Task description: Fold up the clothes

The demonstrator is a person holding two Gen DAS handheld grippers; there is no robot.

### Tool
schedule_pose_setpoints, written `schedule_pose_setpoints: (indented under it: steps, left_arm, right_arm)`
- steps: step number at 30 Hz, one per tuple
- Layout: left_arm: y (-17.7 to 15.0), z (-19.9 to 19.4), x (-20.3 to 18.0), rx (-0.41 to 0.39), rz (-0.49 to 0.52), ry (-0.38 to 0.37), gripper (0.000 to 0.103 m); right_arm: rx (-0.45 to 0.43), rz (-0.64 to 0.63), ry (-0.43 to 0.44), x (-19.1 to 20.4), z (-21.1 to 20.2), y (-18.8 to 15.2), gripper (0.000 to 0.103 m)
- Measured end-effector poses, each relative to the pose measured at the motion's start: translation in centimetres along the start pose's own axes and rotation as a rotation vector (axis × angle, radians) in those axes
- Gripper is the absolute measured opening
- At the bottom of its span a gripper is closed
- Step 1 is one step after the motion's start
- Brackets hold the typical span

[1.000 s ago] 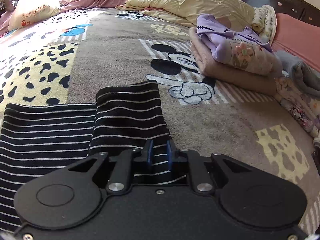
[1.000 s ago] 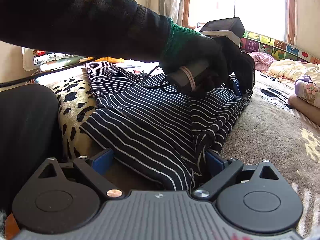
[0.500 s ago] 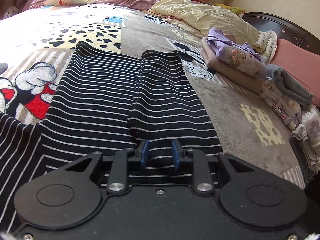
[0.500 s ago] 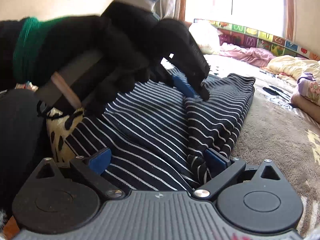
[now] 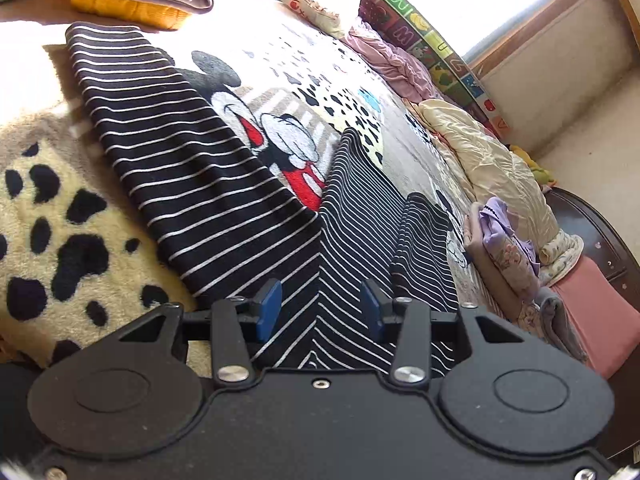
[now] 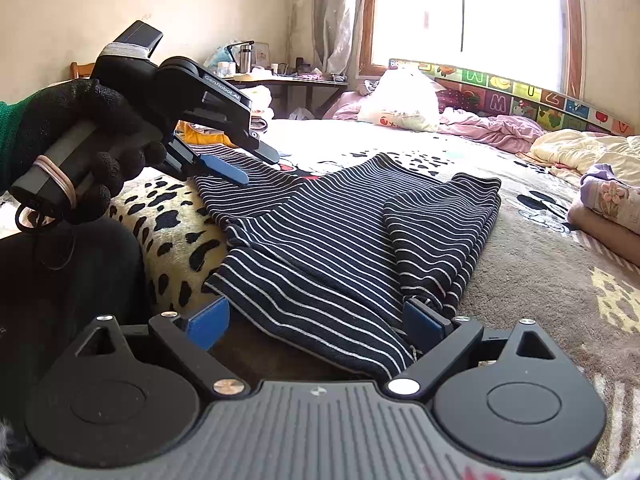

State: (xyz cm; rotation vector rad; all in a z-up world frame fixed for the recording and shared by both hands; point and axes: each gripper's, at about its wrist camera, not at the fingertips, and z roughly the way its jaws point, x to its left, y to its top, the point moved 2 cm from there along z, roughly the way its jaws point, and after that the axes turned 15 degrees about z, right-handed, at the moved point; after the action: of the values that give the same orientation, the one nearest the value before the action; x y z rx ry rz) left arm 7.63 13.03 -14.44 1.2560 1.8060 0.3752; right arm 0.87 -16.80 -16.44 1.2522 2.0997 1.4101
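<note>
We have the striped garment (image 6: 344,240) lying across the cartoon-print blanket (image 5: 52,216) on the bed, one sleeve already turned in over the body at about 3 o'clock, the other sleeve (image 5: 160,136) stretched out toward 10 o'clock in the left wrist view. Our left gripper (image 5: 318,306) hangs above the shoulder seam with its jaws apart and nothing between them; in the right wrist view it sits at 10 o'clock, lifted clear of the cloth. Our right gripper (image 6: 316,322) stands wide at the near hem, its 2 pads flanking the cloth edge without pinching it, probably to pin or catch that edge. We judge the outstretched sleeve is the loose part left. The finished stack (image 5: 504,248) waits at 3 o'clock, well apart, so folded pieces stay clear.
</note>
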Motion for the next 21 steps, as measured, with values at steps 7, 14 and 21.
schedule_pose_setpoints:
  steps: [7,14,21]
  left_arm:
    - [-1.4,-0.9,3.7,0.041,-0.218,-0.001,0.042]
    - [-4.2,0.6,0.5,0.101,-0.188,-0.065,0.042]
    - [-4.6,1.7,-0.9,-0.016,-0.078,0.036,0.036]
  right_arm:
    - [0.011,-0.028,0.022,1.6,-0.6,-0.4,0.089]
    - [0.008,-0.020,0.023,1.9,-0.8,-0.4,0.089]
    - [0.011,-0.033,0.030,1.9,-0.7,-0.7,0.089]
